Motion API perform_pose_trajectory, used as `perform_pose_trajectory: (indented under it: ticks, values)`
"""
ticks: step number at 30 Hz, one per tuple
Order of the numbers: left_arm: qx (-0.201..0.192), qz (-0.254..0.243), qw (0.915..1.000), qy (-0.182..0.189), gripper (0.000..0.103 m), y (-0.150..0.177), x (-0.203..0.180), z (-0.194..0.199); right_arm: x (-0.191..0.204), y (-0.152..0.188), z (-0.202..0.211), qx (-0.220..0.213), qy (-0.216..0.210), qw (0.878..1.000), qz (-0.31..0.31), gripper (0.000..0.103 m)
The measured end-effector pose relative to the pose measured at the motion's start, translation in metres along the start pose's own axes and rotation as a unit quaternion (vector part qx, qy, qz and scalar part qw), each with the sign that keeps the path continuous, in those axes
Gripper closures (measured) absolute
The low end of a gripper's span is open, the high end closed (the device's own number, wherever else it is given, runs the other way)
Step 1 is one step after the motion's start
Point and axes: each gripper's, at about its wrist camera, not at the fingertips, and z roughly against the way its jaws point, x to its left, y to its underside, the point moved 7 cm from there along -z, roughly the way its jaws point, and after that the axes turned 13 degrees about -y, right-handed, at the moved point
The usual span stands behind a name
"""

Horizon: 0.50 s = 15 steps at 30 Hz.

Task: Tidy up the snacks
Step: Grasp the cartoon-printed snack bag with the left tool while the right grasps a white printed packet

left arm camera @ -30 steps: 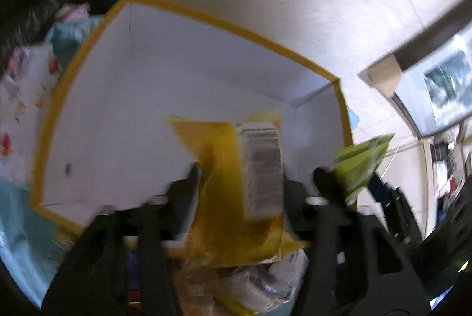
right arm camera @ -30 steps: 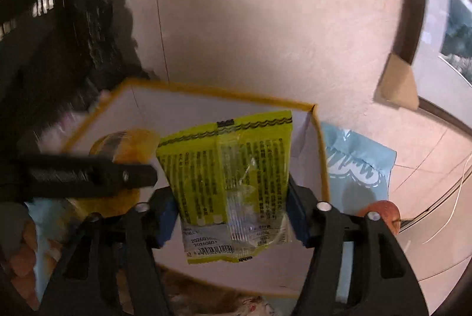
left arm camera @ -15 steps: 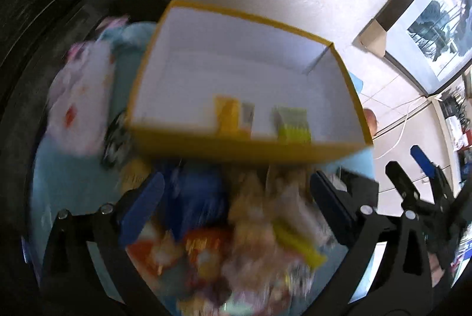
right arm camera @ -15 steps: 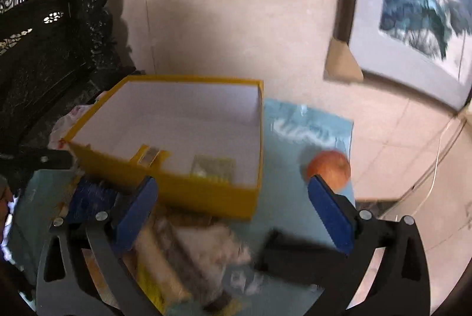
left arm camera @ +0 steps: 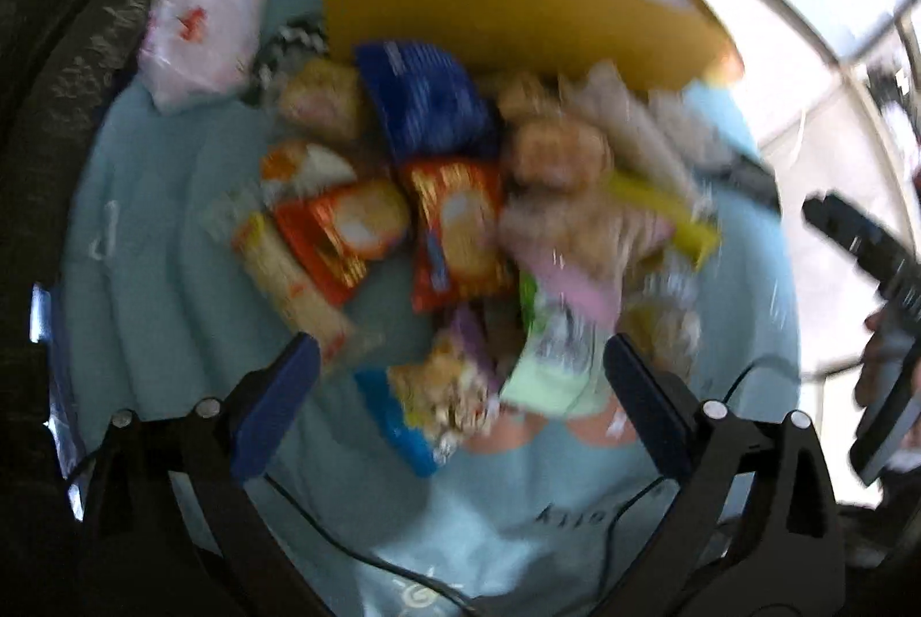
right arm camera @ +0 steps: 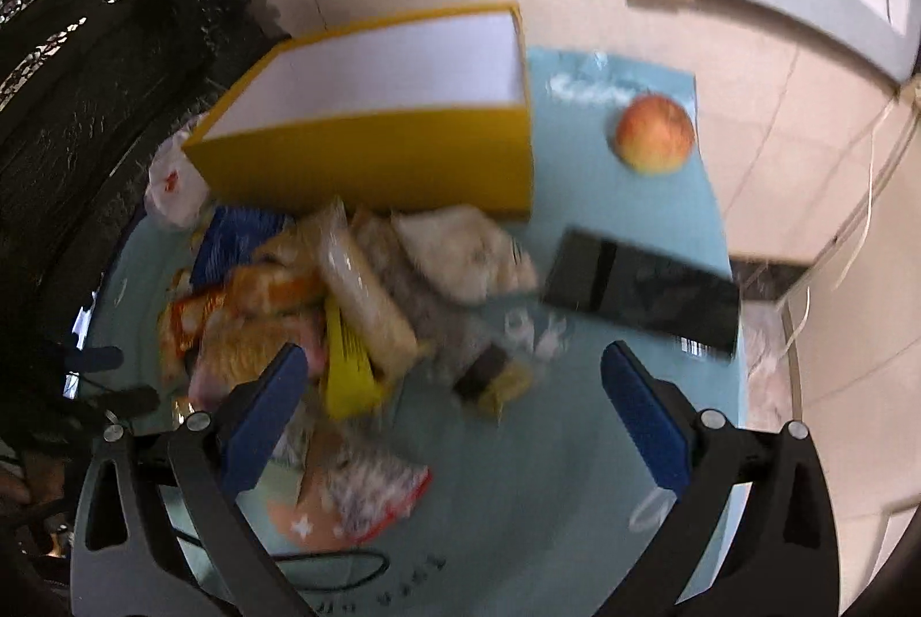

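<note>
Fingers of both the left gripper (left arm camera: 457,387) and right gripper (right arm camera: 452,384) now spread empty above the snack pile (left arm camera: 460,225); their 2 packets are gone, and bare cloth (right arm camera: 518,490) lies nearest.

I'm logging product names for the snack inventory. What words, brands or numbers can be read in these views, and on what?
None can be read with certainty.
Blue cloth: dark lettering near the bottom edge in both views, too blurred and warped to read.
Blue packet: pale print, blurred.
Orange packets: pictures only, any text smeared.
White bag: red marks, not legible.
Yellow box: no print visible.
</note>
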Motion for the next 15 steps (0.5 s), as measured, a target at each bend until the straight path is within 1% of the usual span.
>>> perform_pose_trajectory:
  ticks: [5,8,10,11,12,13,15]
  values:
    - [-0.009,-0.071,0.9974,-0.004,0.003,0.025,-0.011,-0.02,-0.005,0.026,0.01,0.014,0.003,0.999,-0.029,0.001]
    - [-0.002,-0.103,0.9946,-0.009,0.005,0.032,-0.019,-0.035,-0.005,0.037,0.013,0.02,0.004,0.999,-0.037,0.001]
    - [0.001,-0.119,0.9928,-0.003,0.011,0.038,-0.025,-0.042,-0.003,0.043,0.014,0.025,0.005,0.999,-0.04,0.001]
    - [0.007,-0.135,0.9908,-0.01,0.02,0.041,-0.027,-0.049,-0.003,0.044,0.014,0.026,0.005,0.999,-0.039,0.001]
    - [0.009,-0.147,0.9888,-0.021,0.033,0.044,-0.028,-0.054,-0.002,0.046,0.014,0.027,0.005,0.999,-0.039,0.001]
    - [-0.001,-0.164,0.9858,-0.036,0.034,0.045,-0.029,-0.056,0.0,0.048,0.013,0.03,0.004,0.999,-0.038,0.001]
    - [-0.008,-0.173,0.9839,-0.044,0.046,0.045,-0.028,-0.054,0.002,0.052,0.009,0.041,0.001,0.998,-0.036,0.001]
